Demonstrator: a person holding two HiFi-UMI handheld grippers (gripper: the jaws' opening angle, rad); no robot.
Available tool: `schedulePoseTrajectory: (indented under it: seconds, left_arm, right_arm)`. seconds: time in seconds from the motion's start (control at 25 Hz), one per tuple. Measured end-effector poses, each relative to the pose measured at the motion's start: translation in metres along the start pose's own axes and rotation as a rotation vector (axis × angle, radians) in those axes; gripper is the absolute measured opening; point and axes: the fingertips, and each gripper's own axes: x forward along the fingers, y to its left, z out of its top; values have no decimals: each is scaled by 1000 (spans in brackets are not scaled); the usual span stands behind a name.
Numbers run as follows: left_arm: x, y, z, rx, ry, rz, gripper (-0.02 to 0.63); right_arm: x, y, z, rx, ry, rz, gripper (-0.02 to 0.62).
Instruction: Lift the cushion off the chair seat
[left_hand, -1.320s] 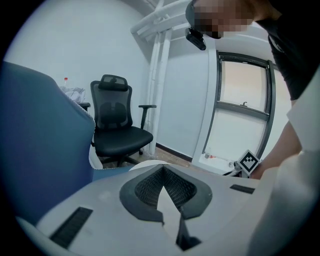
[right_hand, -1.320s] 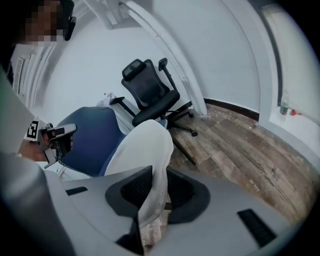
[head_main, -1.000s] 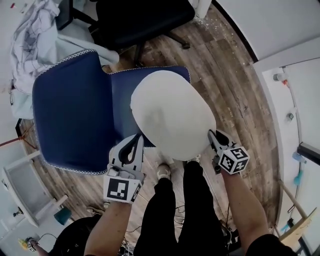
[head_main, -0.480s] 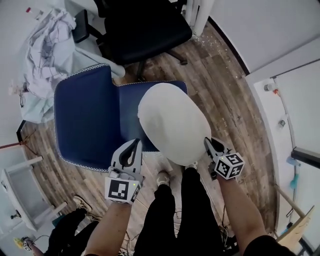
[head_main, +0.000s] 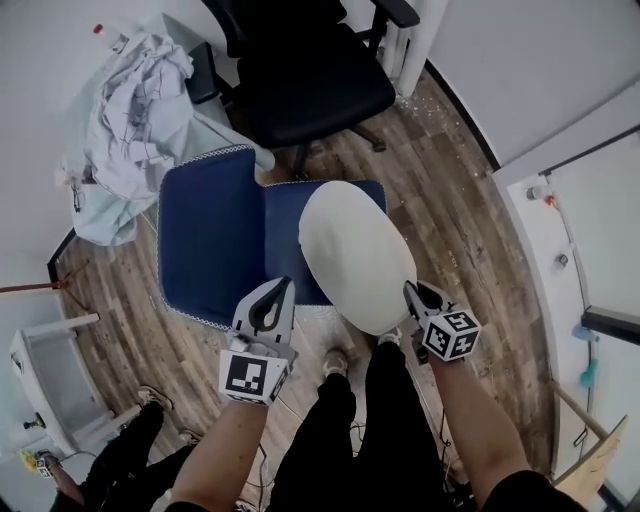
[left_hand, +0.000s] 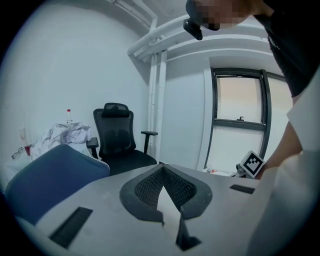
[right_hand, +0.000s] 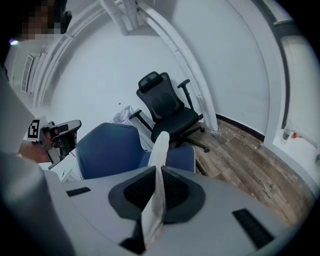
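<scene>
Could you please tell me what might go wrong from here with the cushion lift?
1. The right gripper, whose jaws have just been closing, pinches only a thin edge of the cushion; that edge could slip out.
2. The left gripper looks shut beside the cushion, none of it visibly between its jaws, so the cushion may swing or drop onto the blue chair.

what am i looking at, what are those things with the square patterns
A person holds a gripper in each hand; the patterned cubes are part of them. The head view looks down from the person's head; each gripper view looks along its own jaws. Below is a blue chair on a wooden floor. The right gripper pinches the edge of the cream cushion; its jaws have just been closing. The left gripper sits beside the cushion, jaws shut; whether it holds it is unclear.
</scene>
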Motion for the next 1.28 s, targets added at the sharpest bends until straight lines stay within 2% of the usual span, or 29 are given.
schedulePoseTrajectory:
  seconds: [0.24, 0.56, 1.28]
  left_arm:
    - [-23, 8, 24, 31, -11, 18, 5]
    - [-43, 22, 51, 33, -35, 53, 5]
    - [-84, 23, 116, 40, -152, 96, 5]
  right_arm:
    - [-7, 28, 26, -10, -17, 12, 35]
    - [-20, 52, 70, -19, -62, 18, 34]
    - [-88, 72, 146, -80, -134, -8, 32]
